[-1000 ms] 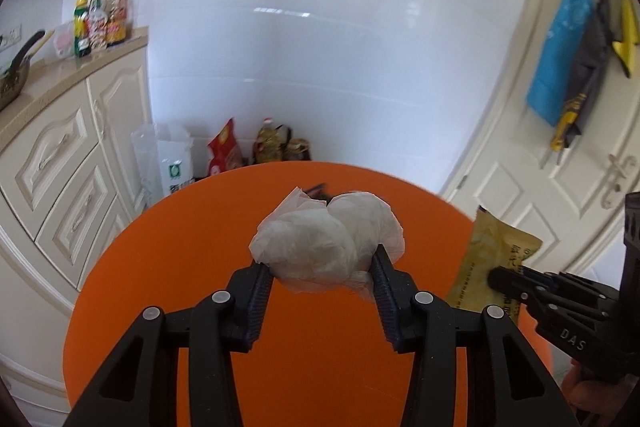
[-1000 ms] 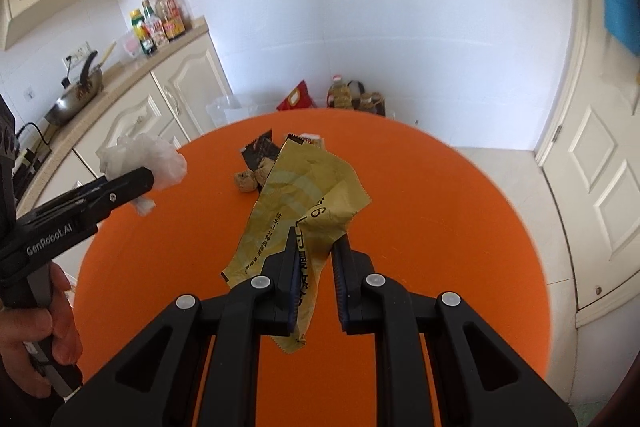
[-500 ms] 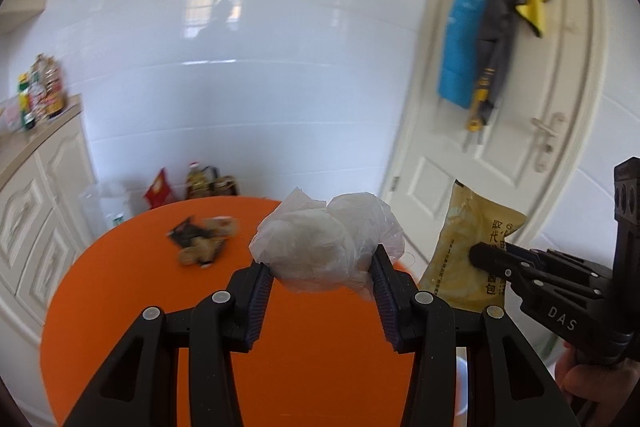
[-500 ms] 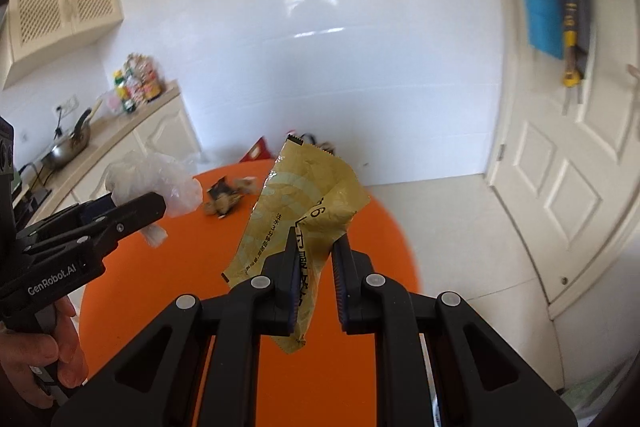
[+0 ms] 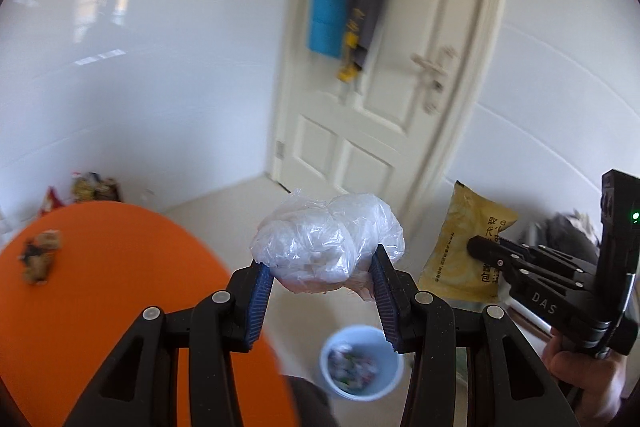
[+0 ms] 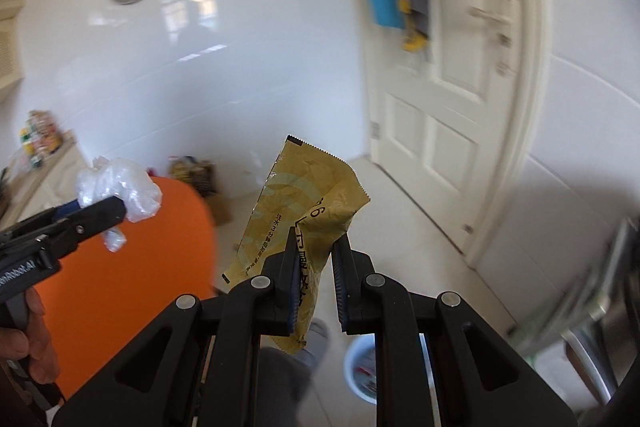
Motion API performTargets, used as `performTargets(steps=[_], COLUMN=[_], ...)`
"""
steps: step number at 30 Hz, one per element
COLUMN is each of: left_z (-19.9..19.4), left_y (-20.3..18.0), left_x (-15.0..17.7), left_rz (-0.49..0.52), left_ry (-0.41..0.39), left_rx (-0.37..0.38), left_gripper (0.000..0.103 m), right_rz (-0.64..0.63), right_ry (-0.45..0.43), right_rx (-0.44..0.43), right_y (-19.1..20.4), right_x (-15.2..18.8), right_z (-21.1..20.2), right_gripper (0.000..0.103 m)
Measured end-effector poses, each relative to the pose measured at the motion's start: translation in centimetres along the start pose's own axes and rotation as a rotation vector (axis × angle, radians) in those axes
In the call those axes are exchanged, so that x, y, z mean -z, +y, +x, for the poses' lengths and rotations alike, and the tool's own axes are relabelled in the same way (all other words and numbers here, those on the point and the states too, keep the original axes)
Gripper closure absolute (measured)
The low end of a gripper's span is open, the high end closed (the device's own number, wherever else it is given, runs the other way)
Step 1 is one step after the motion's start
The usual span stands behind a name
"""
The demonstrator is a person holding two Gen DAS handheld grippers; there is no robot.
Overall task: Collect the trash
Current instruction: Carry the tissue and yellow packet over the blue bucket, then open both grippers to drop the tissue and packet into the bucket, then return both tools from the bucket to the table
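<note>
My left gripper (image 5: 320, 267) is shut on a crumpled clear plastic bag (image 5: 326, 241), held in the air past the edge of the round orange table (image 5: 112, 287). My right gripper (image 6: 316, 247) is shut on a yellow-gold snack wrapper (image 6: 296, 215); the wrapper also shows in the left wrist view (image 5: 470, 247). A light blue trash bin (image 5: 362, 361) with trash inside stands on the floor below both grippers; it also shows in the right wrist view (image 6: 362, 373). The bag also shows in the right wrist view (image 6: 120, 189).
A small pile of brown scraps (image 5: 40, 255) lies on the table's far left. A white door (image 5: 400, 87) with hanging blue, grey and yellow items stands ahead. Bags sit on the floor by the wall (image 5: 92, 187). A dark appliance (image 6: 600, 307) is at the right.
Both grippers have swung right, off the table toward the door. The trash bin has come into view below them. Both keep hold of their trash.
</note>
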State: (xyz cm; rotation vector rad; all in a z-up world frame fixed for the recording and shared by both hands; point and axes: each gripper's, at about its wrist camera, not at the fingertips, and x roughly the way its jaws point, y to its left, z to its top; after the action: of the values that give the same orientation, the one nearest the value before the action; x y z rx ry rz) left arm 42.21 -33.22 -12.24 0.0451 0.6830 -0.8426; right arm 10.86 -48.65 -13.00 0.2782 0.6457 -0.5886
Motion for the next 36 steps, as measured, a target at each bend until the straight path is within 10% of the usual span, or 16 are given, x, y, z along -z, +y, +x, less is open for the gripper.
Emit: performTargets(steps=[23,28,36], left_z=[24.6,26.0,26.5], left_y=[-6.1,-5.7,-10.4], left_x=[6.7,6.5,1.4], left_rz=[0.096,0.122,0.168], left_ry=[0.627,0.658,0.562], left_rx=[0.115,0.076,-0.024], left_gripper=[0.046,0.022,0.016], right_rz=[0.305,0.373,0.377], right_ry=[0.405,0.425,0.383], right_rx=[0.138,0.129,0.205], right_y=[-16.8,-17.9,-17.3], right_x=[11.4,13.0,12.7], right_z=[15.9,16.8,15.0], right_gripper=[0.084,0.047,0.000])
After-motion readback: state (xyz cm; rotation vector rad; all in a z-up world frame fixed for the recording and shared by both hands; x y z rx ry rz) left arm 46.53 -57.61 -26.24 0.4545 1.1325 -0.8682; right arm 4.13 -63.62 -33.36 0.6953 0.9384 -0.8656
